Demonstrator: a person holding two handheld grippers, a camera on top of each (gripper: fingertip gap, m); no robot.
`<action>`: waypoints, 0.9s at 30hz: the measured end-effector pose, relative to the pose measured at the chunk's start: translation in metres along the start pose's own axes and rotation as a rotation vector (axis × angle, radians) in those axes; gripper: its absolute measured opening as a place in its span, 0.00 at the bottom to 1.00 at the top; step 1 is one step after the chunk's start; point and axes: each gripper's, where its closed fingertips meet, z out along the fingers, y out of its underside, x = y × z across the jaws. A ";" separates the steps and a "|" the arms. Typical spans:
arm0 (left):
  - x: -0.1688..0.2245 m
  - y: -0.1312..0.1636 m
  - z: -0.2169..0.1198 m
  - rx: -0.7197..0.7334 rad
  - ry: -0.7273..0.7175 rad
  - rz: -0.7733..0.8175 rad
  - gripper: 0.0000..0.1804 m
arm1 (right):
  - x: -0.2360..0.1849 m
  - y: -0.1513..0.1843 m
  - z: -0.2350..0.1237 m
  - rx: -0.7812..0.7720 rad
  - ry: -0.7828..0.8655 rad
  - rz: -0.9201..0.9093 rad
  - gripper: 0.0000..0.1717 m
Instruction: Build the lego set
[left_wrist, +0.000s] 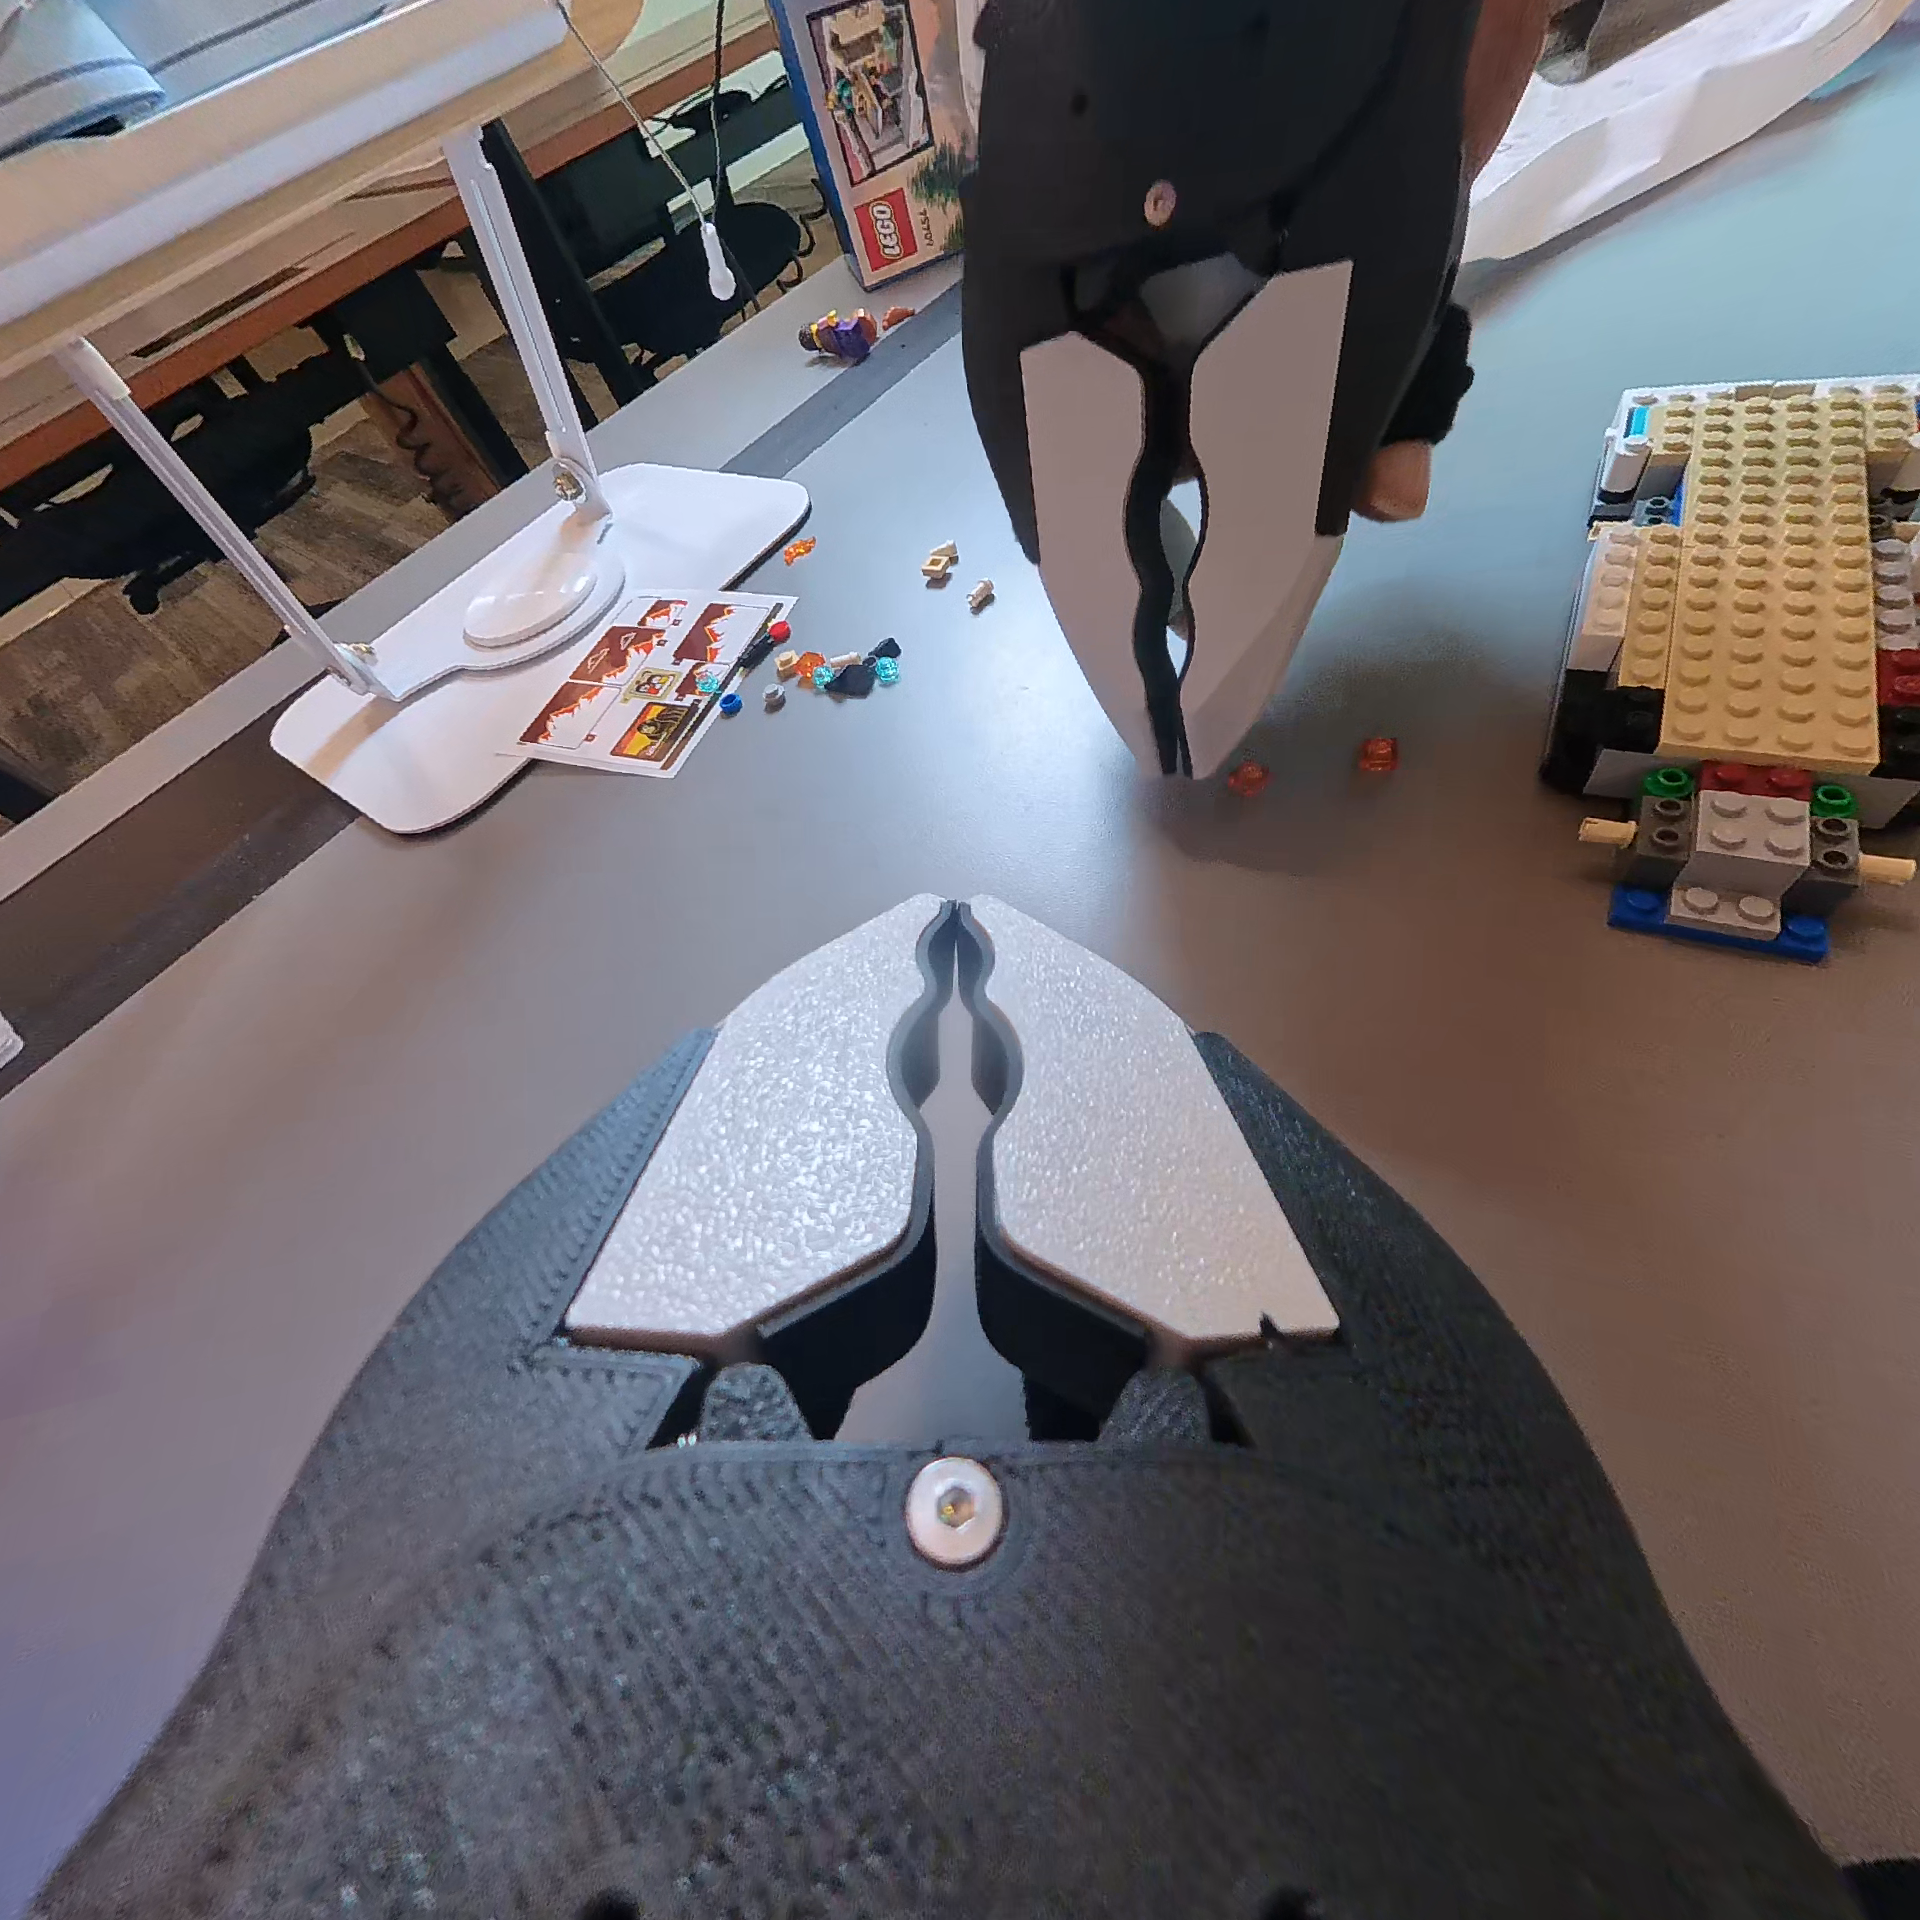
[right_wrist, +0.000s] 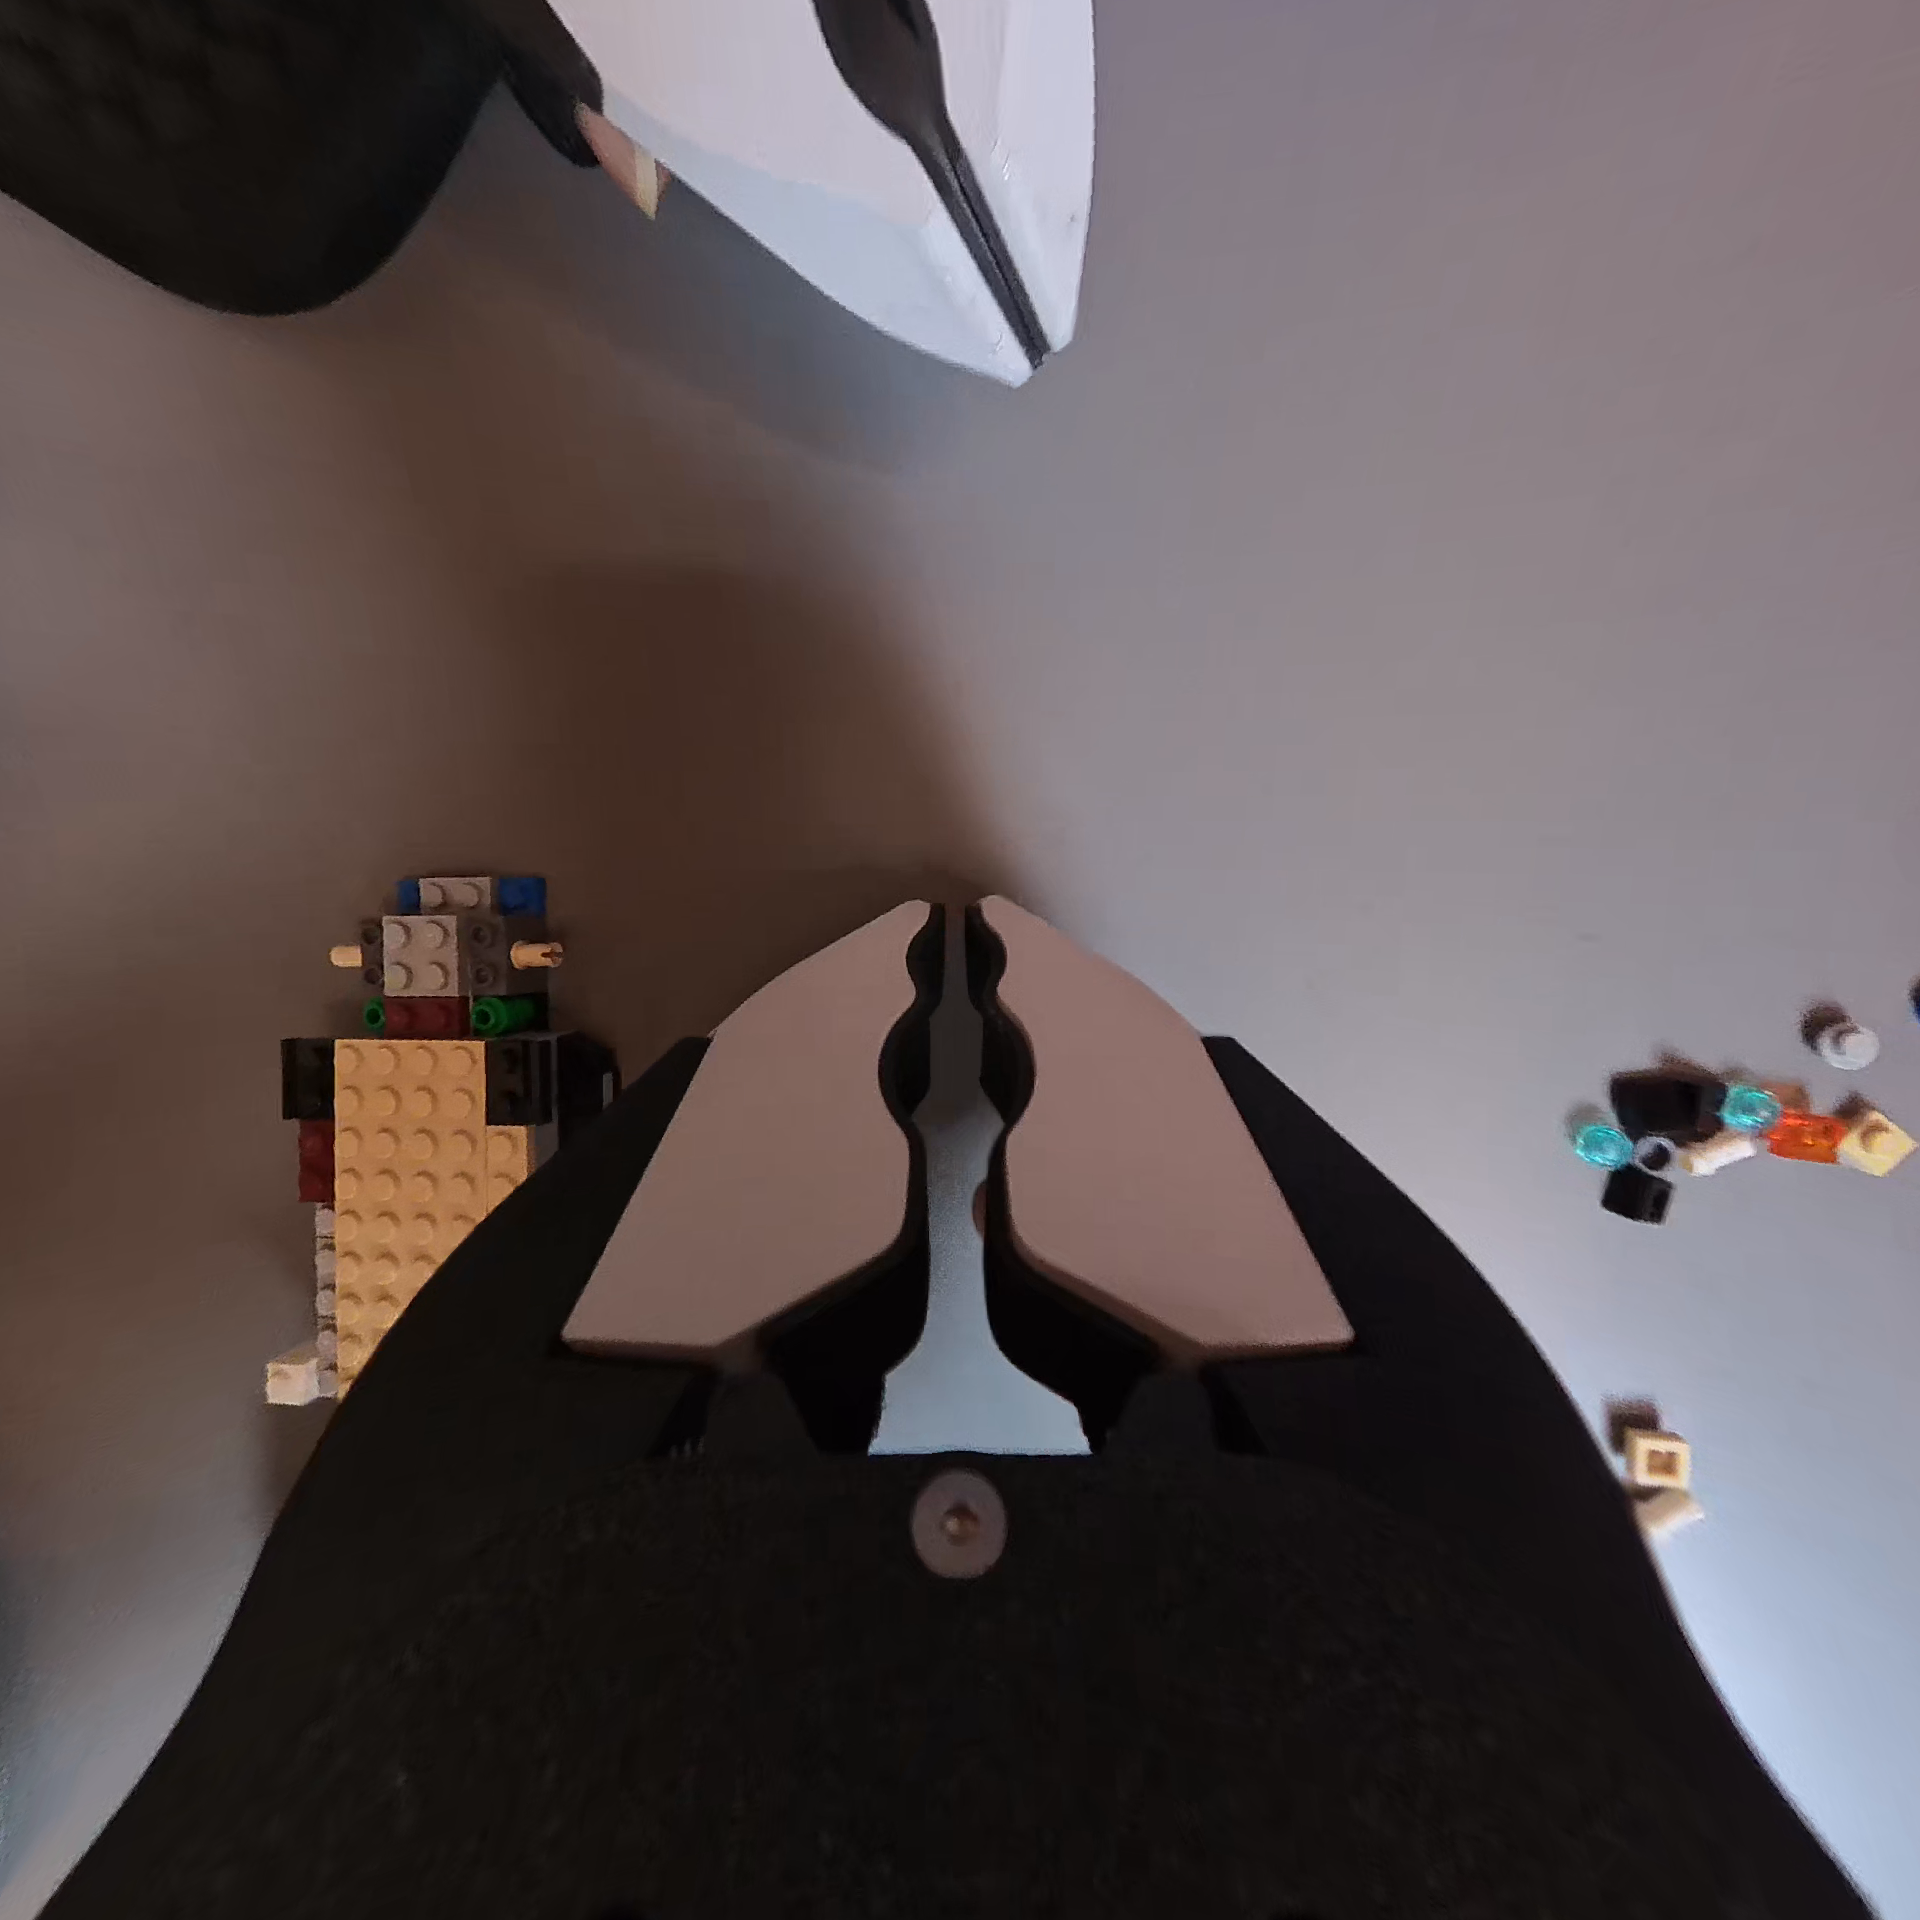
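My left gripper (left_wrist: 956, 906) is shut with nothing between its pads and hovers over bare grey table (left_wrist: 727, 935). It also shows in the right wrist view (right_wrist: 1029, 364), shut. My right gripper (right_wrist: 954, 909) points down at the table with a narrow gap between its fingertips and nothing in it. In the left wrist view its tips (left_wrist: 1174, 769) are at the table surface, just left of a small clear orange stud (left_wrist: 1247, 777). A second orange stud (left_wrist: 1378, 754) lies a little farther right. A brick model with a tan studded top (left_wrist: 1766, 623) stands to the right and also shows in the right wrist view (right_wrist: 416, 1143).
A heap of small loose pieces (left_wrist: 831, 670) (right_wrist: 1745, 1132) lies beside a sticker sheet (left_wrist: 644, 681) and a white lamp base (left_wrist: 520, 644). Some tan pieces (left_wrist: 940, 561) lie apart. A toy box (left_wrist: 883, 135) and a small figure (left_wrist: 842, 335) are at the far edge. The gap from one gripper's tips to the other's is roughly 8 cm.
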 end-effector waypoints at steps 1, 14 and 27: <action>0.000 0.000 0.000 0.000 0.001 0.001 0.00 | 0.000 -0.002 -0.005 0.016 0.012 0.001 0.03; 0.030 0.002 0.003 -0.019 0.158 0.017 0.00 | -0.101 0.079 -0.055 -0.009 0.227 0.091 0.35; 0.106 -0.009 0.052 -0.242 0.496 0.029 0.10 | -0.099 0.111 -0.045 -0.025 0.264 0.046 0.41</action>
